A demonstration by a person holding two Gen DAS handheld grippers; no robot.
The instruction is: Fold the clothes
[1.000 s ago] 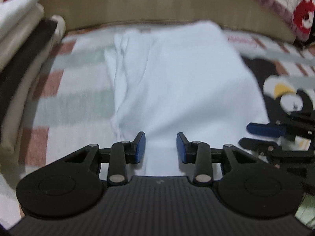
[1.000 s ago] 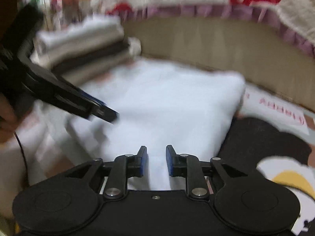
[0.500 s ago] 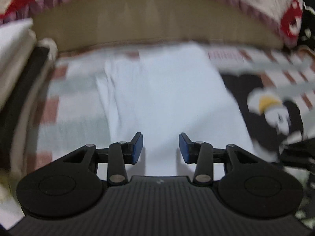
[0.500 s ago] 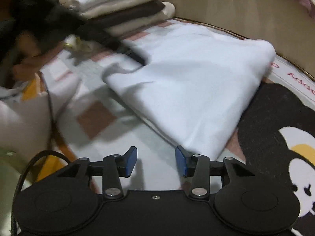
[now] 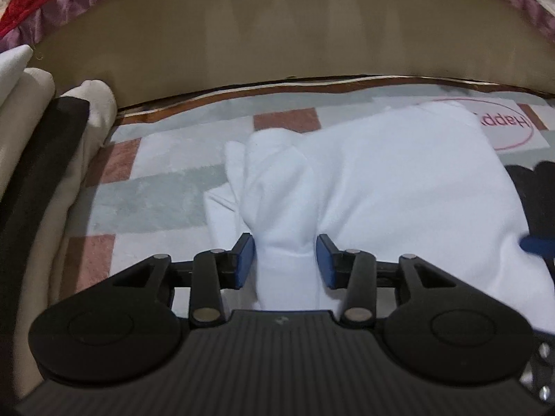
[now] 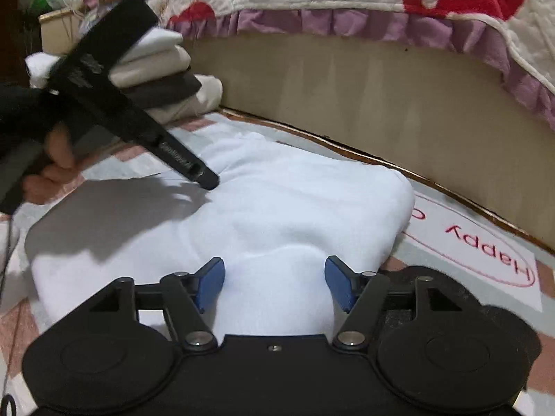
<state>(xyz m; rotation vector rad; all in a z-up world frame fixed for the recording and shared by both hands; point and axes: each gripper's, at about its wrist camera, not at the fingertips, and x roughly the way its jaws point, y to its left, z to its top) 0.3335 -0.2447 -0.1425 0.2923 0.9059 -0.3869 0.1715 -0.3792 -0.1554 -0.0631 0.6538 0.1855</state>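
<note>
White garment [image 5: 399,187]: folded into a thick pad on the patterned mat [image 5: 163,194], in the middle of the scene, its far edge near the beige bed base [image 5: 277,41].
Left gripper [image 5: 285,260]: my jaws stand partly apart, either side of a raised ridge of the white cloth at its left end; the pads sit just beside the fabric and I cannot tell if they press it.
Right gripper [image 6: 274,282]: my jaws have just been opening and now stand wide, a hump of the near edge between them, gripped by neither pad.
Why both ends: I judge I straddle the two ends so the pad can be lifted level without unfolding.
Folded stack [image 6: 163,69]: far left, beside the bed base; likely where this piece goes.
Person's hand [image 6: 55,152]: holds the left tool's handle.
</note>
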